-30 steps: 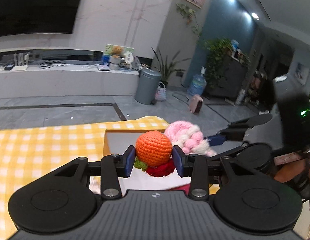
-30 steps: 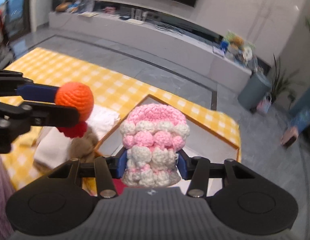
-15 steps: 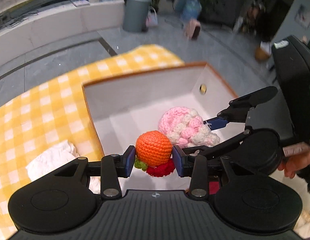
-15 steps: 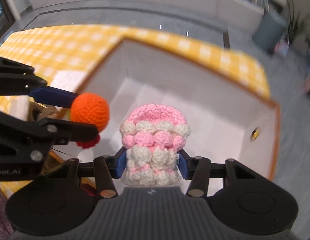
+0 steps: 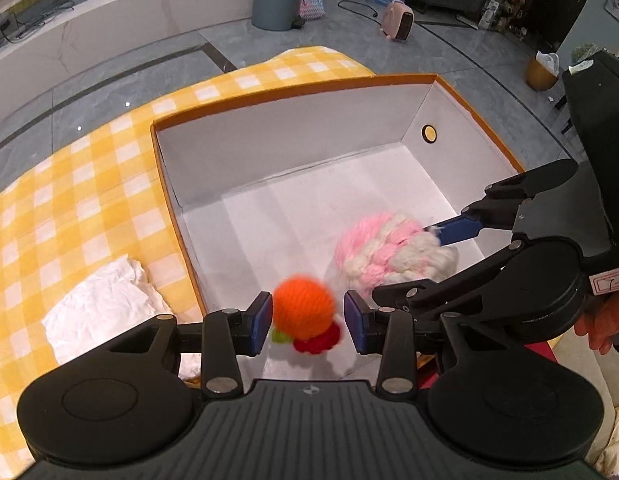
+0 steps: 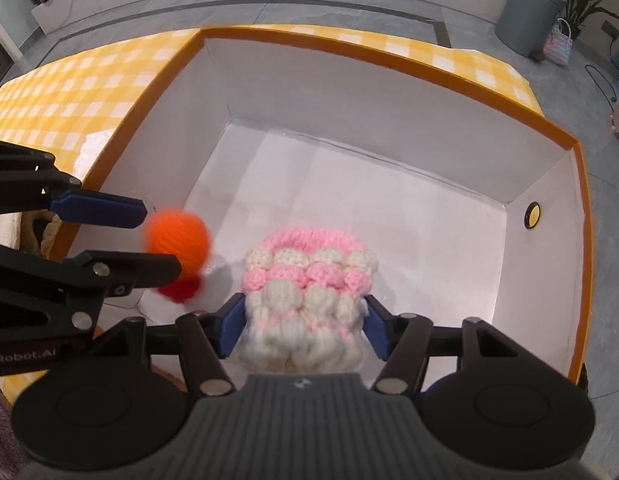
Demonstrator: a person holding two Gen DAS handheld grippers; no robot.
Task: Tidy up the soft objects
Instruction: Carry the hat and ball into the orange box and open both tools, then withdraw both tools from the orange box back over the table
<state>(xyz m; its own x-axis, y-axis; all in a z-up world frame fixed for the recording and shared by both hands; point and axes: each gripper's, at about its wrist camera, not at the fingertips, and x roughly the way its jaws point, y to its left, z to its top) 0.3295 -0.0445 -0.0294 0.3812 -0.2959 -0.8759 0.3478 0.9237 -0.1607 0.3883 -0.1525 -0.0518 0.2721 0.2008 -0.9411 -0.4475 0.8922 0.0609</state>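
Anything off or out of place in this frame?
Orange crochet ball is motion-blurred in the left gripper, clear of one pad: apparently dropping into the box. Right gripper jaws opening around the pink-white knit. Nothing damaged.

A yellow-and-white checked cloth point(image 5: 89, 200) covers the tabletop. On it at the right stands an open box point(image 5: 293, 92) with an orange rim and white inner walls. Just left of the box's near corner lies a crumpled white cloth point(image 5: 105, 304).
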